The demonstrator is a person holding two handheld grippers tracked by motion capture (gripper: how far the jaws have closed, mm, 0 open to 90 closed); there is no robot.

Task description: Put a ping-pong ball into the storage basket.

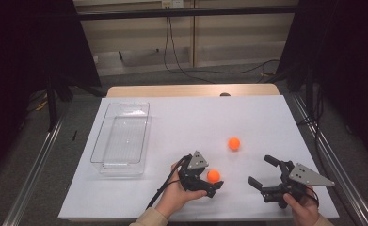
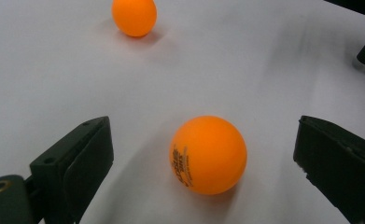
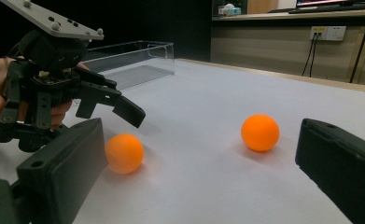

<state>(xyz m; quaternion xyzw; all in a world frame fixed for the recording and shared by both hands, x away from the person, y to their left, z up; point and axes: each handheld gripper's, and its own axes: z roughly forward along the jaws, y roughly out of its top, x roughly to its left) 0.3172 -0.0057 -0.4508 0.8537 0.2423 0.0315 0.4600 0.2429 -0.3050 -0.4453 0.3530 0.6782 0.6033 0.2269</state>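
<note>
Two orange balls lie on the white table top. The nearer ball (image 1: 213, 176) (image 2: 208, 155) rests on the table between the jaws of my left gripper (image 1: 209, 178) (image 2: 203, 129), which is open with a gap on either side of the ball. The farther ball (image 1: 234, 143) (image 2: 134, 17) (image 3: 260, 132) sits free, up and to the right. My right gripper (image 1: 260, 170) (image 3: 202, 128) is open and holds nothing, at the front right. In the right gripper view the left gripper (image 3: 68, 88) hovers over the nearer ball (image 3: 124, 153).
A clear plastic tray (image 1: 120, 139) (image 3: 129, 56) stands empty at the left of the white sheet (image 1: 196, 117). A strip of wooden table edge (image 1: 191, 90) shows at the far side. Cables trail on the floor beyond.
</note>
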